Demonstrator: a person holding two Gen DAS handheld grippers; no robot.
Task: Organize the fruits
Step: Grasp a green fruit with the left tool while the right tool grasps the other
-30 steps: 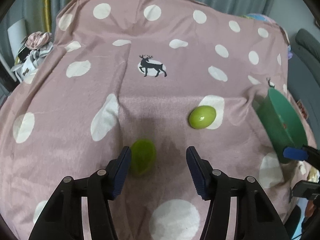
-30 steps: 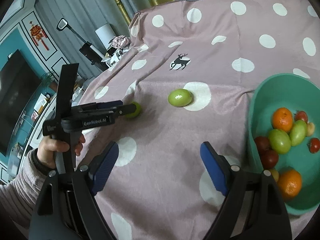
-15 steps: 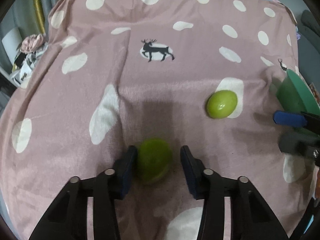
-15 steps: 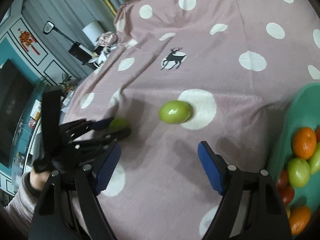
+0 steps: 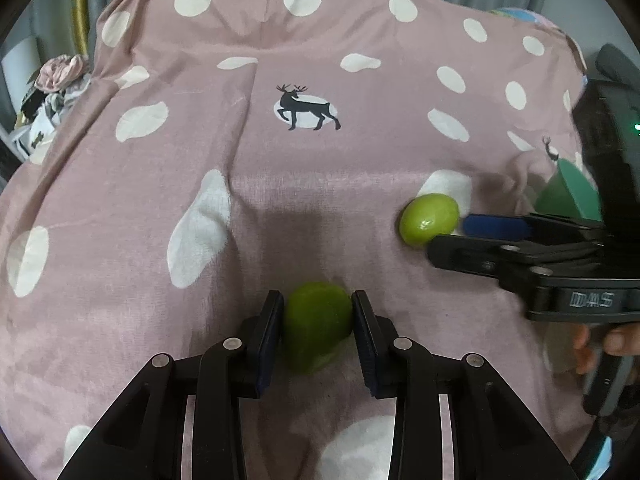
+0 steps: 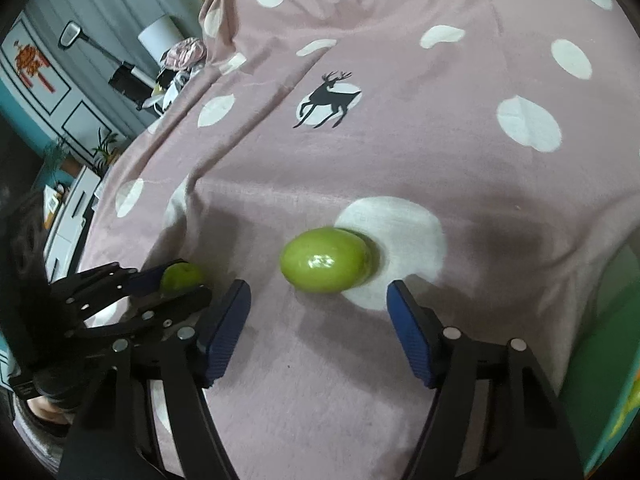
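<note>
Nearest, left gripper [image 5: 318,320] clamped on a round green fruit [image 5: 316,326], pads touching both flanks, fruit low on the pink spotted cloth [image 5: 280,184]. Farther right, right gripper [image 6: 318,314] spread wide, nothing held. Just ahead, centred between its fingers, the oval green fruit [image 6: 326,260], long axis crosswise to them; green bowl [image 5: 568,196] beyond, at the right.

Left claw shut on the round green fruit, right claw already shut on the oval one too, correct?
Not quite. The left claw is shut on the round green fruit, but the right wrist view shows the right claw open, the oval green fruit lying ahead of its fingertips, ungripped.
</note>
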